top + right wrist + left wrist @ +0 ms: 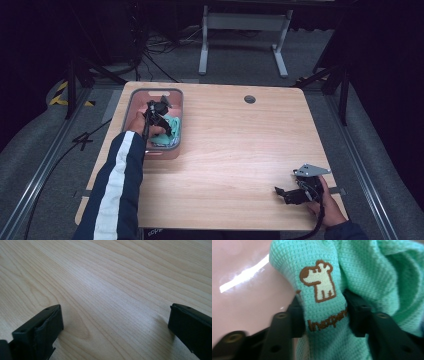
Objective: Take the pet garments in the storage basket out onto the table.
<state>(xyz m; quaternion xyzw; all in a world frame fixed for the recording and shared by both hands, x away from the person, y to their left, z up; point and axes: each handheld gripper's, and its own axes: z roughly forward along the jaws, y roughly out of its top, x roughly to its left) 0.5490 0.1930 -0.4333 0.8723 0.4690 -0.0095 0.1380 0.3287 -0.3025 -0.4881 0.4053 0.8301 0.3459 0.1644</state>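
You are working at the wooden bench (240,145), and the landmark here is the pink bin (131,102) sitting toward its far left corner. Inside that bin, bunched against the near end, the mint-green cloth (372,277) is lying, the one with the stitched brown-and-white dog emblem (319,281).

Your left tool (320,315) is clenching on a raised fold of that cloth, the pads pressing the fabric just below the dog. To do this lift well, you are better off keeping the squeeze steady and drawing straight up out of the bin, so the fold is not slipping free and the trailing fabric is not catching on the bin's rim. Judging by how little fabric is pinched, a slow rise is looking safer than a quick pull.

Your left forearm, in the dark sleeve with the white stripe, is reaching over the bin's near wall, with the tool angling down into it.

Far from the bin, at the near right edge, your right tool (290,192) is resting released, its jaws standing wide over bare wood.
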